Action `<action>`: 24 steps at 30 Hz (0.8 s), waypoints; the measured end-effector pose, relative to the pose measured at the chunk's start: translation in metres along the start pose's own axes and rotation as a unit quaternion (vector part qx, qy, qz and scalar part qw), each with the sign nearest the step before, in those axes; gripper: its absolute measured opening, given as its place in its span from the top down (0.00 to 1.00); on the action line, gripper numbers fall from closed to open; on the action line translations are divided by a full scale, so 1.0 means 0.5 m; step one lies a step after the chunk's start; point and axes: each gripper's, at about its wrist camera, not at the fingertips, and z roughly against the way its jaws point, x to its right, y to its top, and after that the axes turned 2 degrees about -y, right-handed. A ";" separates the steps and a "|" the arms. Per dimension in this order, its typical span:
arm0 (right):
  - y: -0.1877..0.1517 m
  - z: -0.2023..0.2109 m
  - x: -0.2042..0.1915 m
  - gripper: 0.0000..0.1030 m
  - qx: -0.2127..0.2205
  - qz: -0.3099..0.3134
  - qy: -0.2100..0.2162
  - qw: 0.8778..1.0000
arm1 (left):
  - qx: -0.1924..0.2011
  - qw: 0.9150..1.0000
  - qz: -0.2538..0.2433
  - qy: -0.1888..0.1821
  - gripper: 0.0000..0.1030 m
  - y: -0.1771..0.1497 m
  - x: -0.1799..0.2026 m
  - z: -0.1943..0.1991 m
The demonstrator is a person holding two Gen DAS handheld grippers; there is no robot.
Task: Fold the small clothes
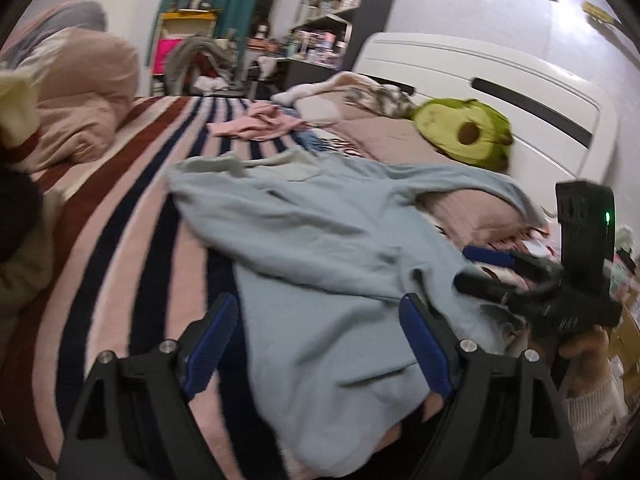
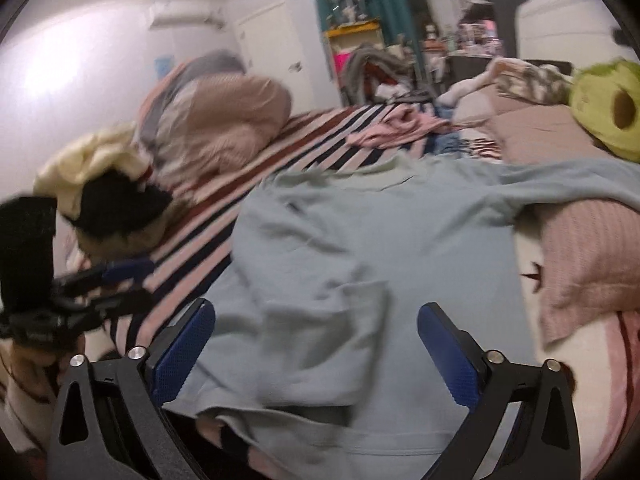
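The pale blue sweatshirt [image 2: 360,248] lies spread on the striped bedcover [image 1: 120,216], one sleeve draped over a pink pillow [image 2: 592,256]. Both the left gripper [image 1: 316,344] and right gripper [image 2: 316,344] hover wide apart over its hem, holding nothing. Best to pinch the two hem corners evenly. No container shows, though blur may hide one.

A bed covered by a blanket striped in pink, navy, maroon and white [image 1: 132,216] carries everything. A pale blue long-sleeved sweatshirt [image 1: 320,264] lies rumpled across its middle. Beyond the sweatshirt sits a crumpled pink garment [image 1: 256,122]. Left of it is a bunched beige quilt [image 1: 88,108]; right, a ribbed pink pillow [image 2: 592,264] and a green avocado-shaped plush [image 1: 464,132].
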 end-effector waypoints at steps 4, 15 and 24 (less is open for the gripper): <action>-0.016 -0.064 -0.044 0.22 -0.048 0.027 -0.015 0.998 | 0.011 1.000 0.025 0.006 0.22 -0.003 -0.026 0.008; -0.034 -0.077 0.005 0.83 -0.081 -0.009 -0.072 0.994 | 0.024 0.999 0.036 0.024 0.22 0.003 -0.037 0.012; -0.035 0.008 0.088 0.95 -0.036 -0.050 -0.122 0.991 | 0.017 0.999 0.010 0.035 0.22 0.004 0.006 0.006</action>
